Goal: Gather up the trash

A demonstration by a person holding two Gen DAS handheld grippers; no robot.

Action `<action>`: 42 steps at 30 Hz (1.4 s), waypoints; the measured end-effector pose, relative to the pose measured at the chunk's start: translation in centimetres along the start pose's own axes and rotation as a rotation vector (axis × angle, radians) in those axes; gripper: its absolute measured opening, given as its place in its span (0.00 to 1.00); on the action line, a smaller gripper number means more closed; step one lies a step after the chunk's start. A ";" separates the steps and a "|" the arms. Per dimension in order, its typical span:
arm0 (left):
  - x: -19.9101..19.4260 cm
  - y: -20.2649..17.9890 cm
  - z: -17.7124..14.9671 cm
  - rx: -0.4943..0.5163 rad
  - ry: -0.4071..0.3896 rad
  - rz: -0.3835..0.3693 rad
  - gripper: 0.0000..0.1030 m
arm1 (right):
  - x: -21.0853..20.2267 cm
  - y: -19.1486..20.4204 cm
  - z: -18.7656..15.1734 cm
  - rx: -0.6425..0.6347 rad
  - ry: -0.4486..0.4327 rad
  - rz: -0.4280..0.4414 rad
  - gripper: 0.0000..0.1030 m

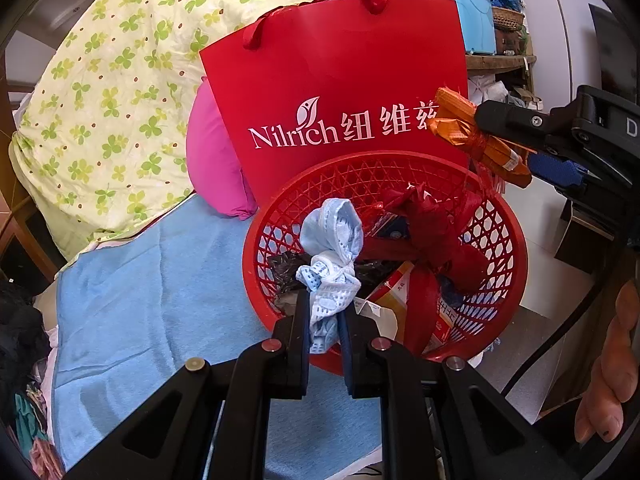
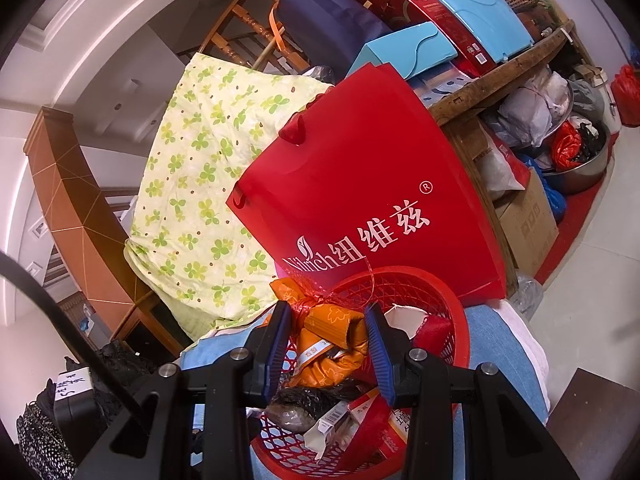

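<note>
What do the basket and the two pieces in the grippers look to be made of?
Red basket: moulded plastic, glossy open lattice wall.
Pale blue piece in the left gripper: soft knitted or lace-like fabric, limp and perforated.
Orange bundle in the right gripper: probably crinkly printed wrapper, creased, tied with red ribbon.

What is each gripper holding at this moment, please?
Left gripper: jaws shut on the light blue cloth, above the red basket.
Right gripper: jaws shut on the orange wrapper bundle.

Red basket near rim hidden behind the left gripper, its bottom buried under wrappers and a black bag, red paper bag lettering partly covered by the orange packet, a hand cut off at the frame's right edge.
</note>
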State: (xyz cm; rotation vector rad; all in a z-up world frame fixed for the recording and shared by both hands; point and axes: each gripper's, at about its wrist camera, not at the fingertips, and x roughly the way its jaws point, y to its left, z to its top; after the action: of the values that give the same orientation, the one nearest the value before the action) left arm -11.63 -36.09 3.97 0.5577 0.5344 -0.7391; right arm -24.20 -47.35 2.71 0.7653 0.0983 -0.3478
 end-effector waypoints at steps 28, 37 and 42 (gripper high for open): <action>1.2 -0.3 -0.3 -0.003 -0.012 -0.032 0.45 | 1.1 -0.5 -0.5 0.093 0.061 0.000 0.58; 0.5 0.4 -0.3 -0.008 -0.042 -0.009 0.62 | 1.2 -0.1 -0.6 0.089 0.059 -0.006 0.58; -0.3 1.5 -0.6 -0.023 -0.040 0.015 0.68 | 1.4 0.3 -0.7 0.073 0.055 -0.017 0.58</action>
State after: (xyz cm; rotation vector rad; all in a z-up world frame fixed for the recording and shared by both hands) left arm -10.80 -34.67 4.15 0.5243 0.5011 -0.7280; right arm -22.78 -47.03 2.16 0.8471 0.1447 -0.3483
